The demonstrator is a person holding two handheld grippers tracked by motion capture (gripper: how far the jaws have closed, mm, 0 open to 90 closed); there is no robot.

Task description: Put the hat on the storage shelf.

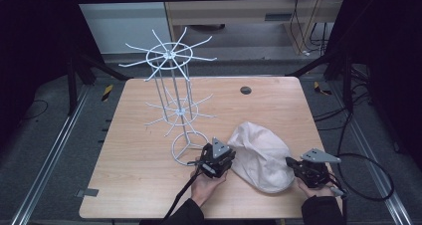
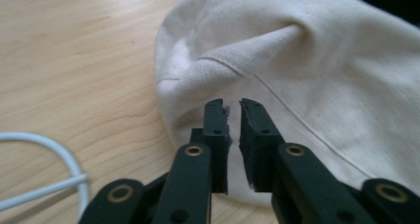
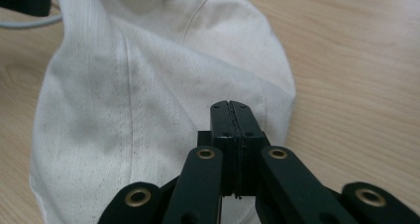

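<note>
A cream cloth cap (image 1: 261,155) lies crumpled on the wooden table (image 1: 139,150), at the front right. My left gripper (image 1: 226,160) is at the cap's left edge. In the left gripper view its jaws (image 2: 232,107) stand a narrow gap apart over the cap's (image 2: 307,50) seamed rim, with nothing seen between them. My right gripper (image 1: 291,161) is at the cap's right edge. Its jaws (image 3: 230,106) are pressed together above the cap (image 3: 148,85), with no cloth visibly pinched.
A white wire rack (image 1: 171,53) with two tiers of spokes stands left of the cap. Its base ring (image 1: 186,148) lies just beside my left gripper, and the ring (image 2: 59,154) shows near that gripper's jaws. A dark round grommet (image 1: 245,90) sits far back.
</note>
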